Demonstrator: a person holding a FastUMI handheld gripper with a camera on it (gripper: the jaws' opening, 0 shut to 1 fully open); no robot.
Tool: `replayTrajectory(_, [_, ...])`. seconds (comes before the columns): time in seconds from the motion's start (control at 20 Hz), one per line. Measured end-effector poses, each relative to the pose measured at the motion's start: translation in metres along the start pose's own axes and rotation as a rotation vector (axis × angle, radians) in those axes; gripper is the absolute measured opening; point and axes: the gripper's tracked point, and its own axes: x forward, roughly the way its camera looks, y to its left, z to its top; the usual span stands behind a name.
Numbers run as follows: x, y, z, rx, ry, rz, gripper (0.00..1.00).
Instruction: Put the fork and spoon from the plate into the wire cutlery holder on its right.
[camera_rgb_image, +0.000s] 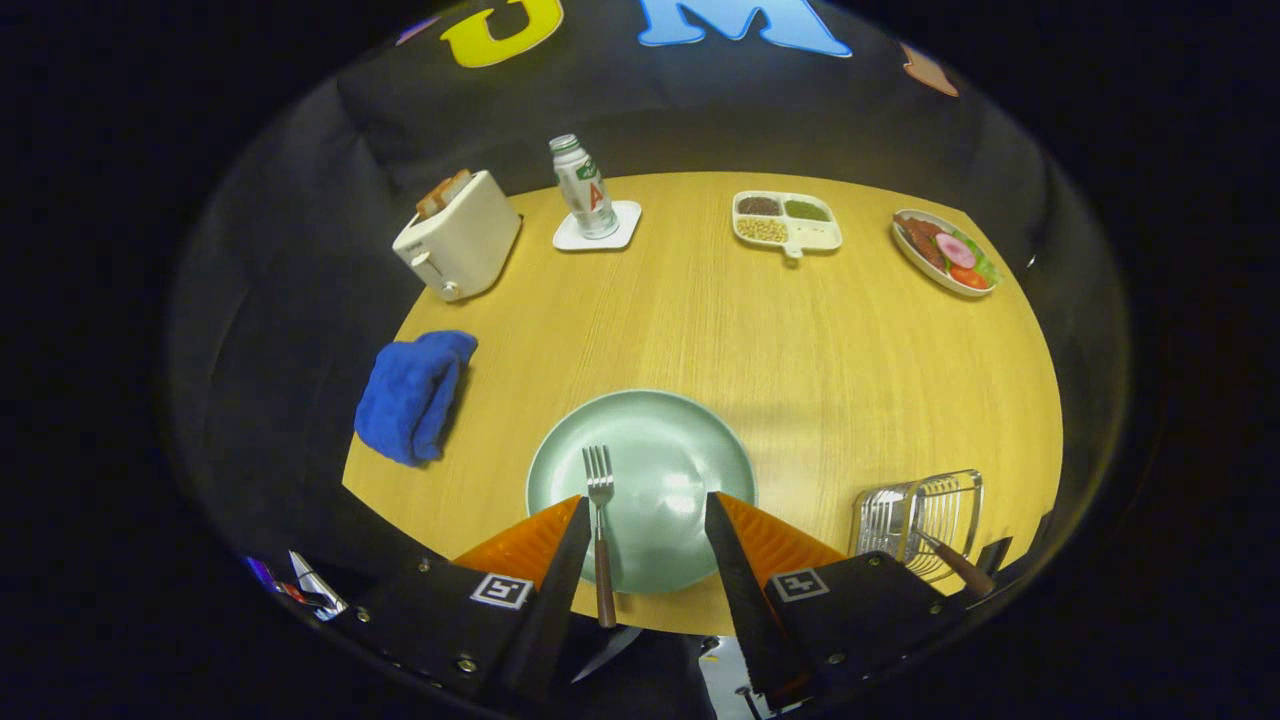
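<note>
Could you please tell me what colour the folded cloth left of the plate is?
The cloth is bright blue, seen in the gripper view.

plate (690, 440): near rim hidden by fingers | wire cutlery holder (925, 515): base hidden

Staged dining setup in a recording booth, not a real home. Black cloth wall (700, 110) closes in behind a wooden table (800, 350). Far beyond the fingers: toaster (460, 237), bottle (584, 187) on a coaster (600, 232), divided tray (787, 221), food plate (945, 252). Blue cloth (412, 394) to the left.
</note>
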Motion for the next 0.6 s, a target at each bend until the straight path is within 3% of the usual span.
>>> replayTrajectory(0.6, [0.066, 0.013, -0.061, -0.042, 0.206, -0.003, 0.72])
